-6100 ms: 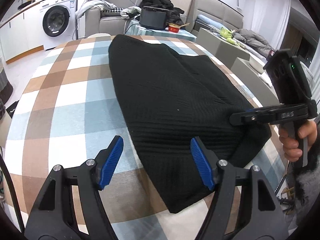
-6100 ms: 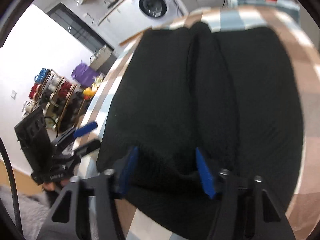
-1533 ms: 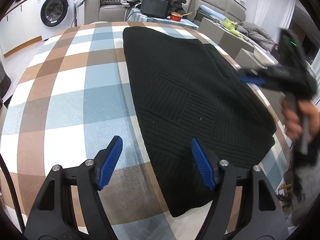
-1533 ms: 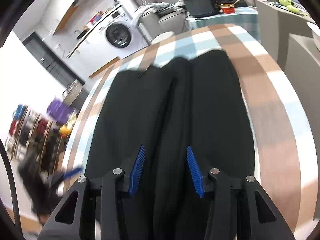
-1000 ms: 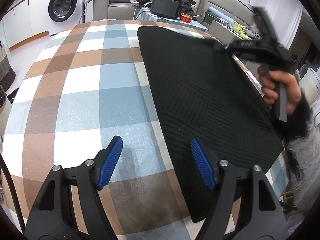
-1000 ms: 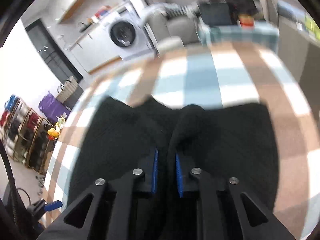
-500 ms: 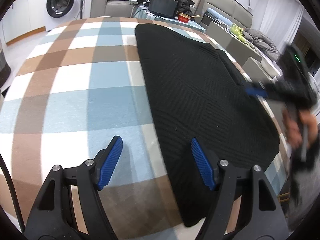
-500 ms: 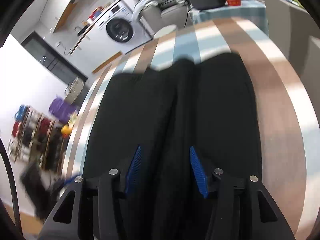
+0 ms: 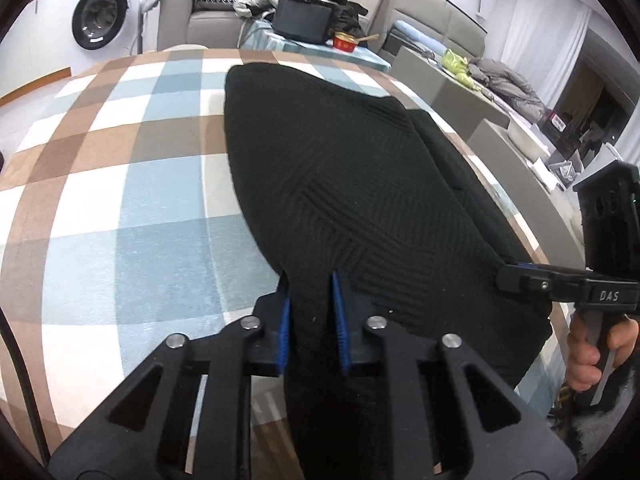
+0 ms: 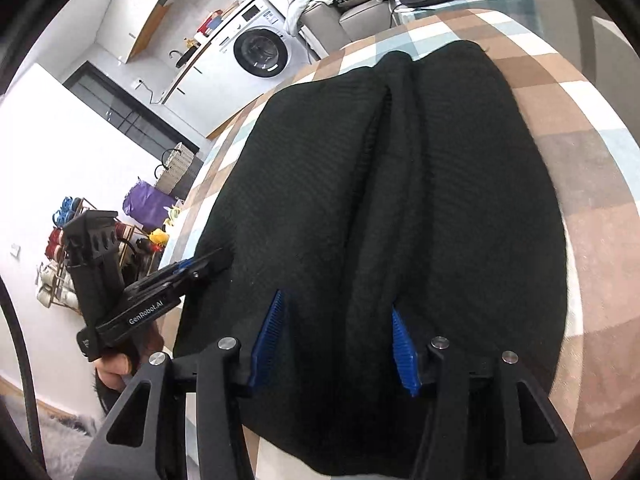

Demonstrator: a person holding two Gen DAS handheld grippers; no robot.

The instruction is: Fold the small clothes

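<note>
Closing on a near-edge fold of the black garment (image 9: 360, 184), the left gripper (image 9: 311, 300) pinches it on the checked tablecloth (image 9: 120, 200). Only the right wrist view shows the right gripper (image 10: 336, 336) spread, unclamped, astride a ridge; washing machine (image 10: 260, 50) beyond.

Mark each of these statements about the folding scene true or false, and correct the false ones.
1. The left claw has black cloth pinched between its blue pads. True.
2. The garment is white. False: it is black, with a ribbed knit pattern.
3. The garment lies on a checked cloth of brown, blue and white. True.
4. The right claw is clamped tight on a fold. False: its blue pads stand apart over the garment, with cloth between them but not pressed.
5. A washing machine stands in the background. True.
6. A red bowl sits on the garment. False: it sits on a separate table behind.
</note>
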